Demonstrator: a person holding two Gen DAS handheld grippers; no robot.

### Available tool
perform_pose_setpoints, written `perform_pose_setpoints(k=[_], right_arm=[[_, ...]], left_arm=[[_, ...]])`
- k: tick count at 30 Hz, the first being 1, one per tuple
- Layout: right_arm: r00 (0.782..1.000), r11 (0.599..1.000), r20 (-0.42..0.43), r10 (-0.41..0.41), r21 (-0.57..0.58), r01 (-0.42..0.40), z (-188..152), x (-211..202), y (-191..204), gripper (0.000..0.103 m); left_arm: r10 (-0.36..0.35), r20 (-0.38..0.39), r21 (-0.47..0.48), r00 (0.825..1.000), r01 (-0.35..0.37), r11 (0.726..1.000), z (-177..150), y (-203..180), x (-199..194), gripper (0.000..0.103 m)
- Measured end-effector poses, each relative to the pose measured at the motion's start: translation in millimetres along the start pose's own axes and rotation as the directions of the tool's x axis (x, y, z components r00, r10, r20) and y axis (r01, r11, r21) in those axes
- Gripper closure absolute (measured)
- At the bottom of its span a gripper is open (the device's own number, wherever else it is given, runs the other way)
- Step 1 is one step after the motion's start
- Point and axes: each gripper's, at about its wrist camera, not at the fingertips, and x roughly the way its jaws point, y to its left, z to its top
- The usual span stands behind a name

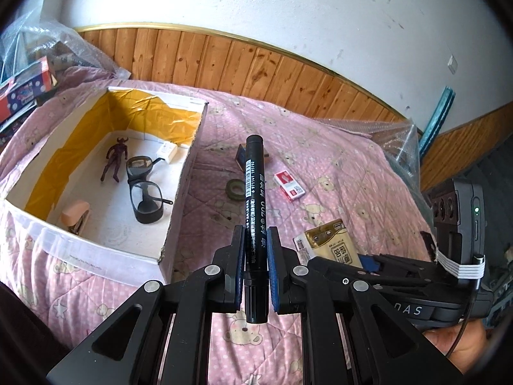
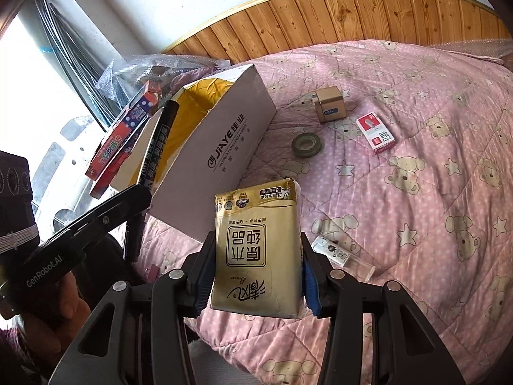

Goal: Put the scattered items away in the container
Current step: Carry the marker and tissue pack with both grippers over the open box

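Two grippers are loaded at once here. Far left sits the open white cardboard box with the yellow lining (image 1: pixel 105 173), resting on the pink bear-print quilted bed (image 1: pixel 336 160), and it already holds a dark purple horned figurine (image 1: pixel 116 158), a pair of black-framed safety glasses (image 1: pixel 144 189), a small white adapter (image 1: pixel 166 151) and a peach-coloured stapler (image 1: pixel 77 216).

Just right of the box, the left gripper (image 1: pixel 255 240) has its jaws pinched nearly shut on a black marker pen with white printing (image 1: pixel 253 199), gripped low on the barrel so most of the pen sticks out forward. It hangs in the air beside the box wall, not yet over the opening.

Further right, scattered on the quilt: a small tan cube-shaped box (image 2: pixel 327 108), a dark green roll of tape (image 2: pixel 307 144), a red-and-white staple box (image 2: pixel 375 132) and a clear little bottle with a white label (image 2: pixel 340 254).

Then the right gripper (image 2: pixel 256 266), jaws spread about half-wide and closed on a gold soft pack of tissues (image 2: pixel 256 250), lifted clear of the bed, near the box's printed side.

The risks? That marker is held at one end, so it could pivot in the pads or clip the box rim on the way across. The tissue pack is soft and could squash and slide out. And both grippers heading for the same opening could bump one another.
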Motion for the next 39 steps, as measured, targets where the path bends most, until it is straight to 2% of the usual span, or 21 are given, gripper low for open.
perform_pose_setpoints(k=[20, 39], right_arm=[[0.998, 0.991, 0.012, 0.063, -0.123, -0.061, 13.8, -9.4, 65.1, 0.055], [0.996, 0.964, -0.003, 0.094, -0.249, -0.092, 44.8, 7.7, 121.4, 0.055]], left_arm=[[0.024, 0.059, -0.082, 0.998, -0.019, 0.996, 4.3, 43.9, -30.2, 0.090], [0.078, 0.098, -0.147, 0.992, -0.063, 0.987, 31.1, 97.8, -43.0, 0.090]])
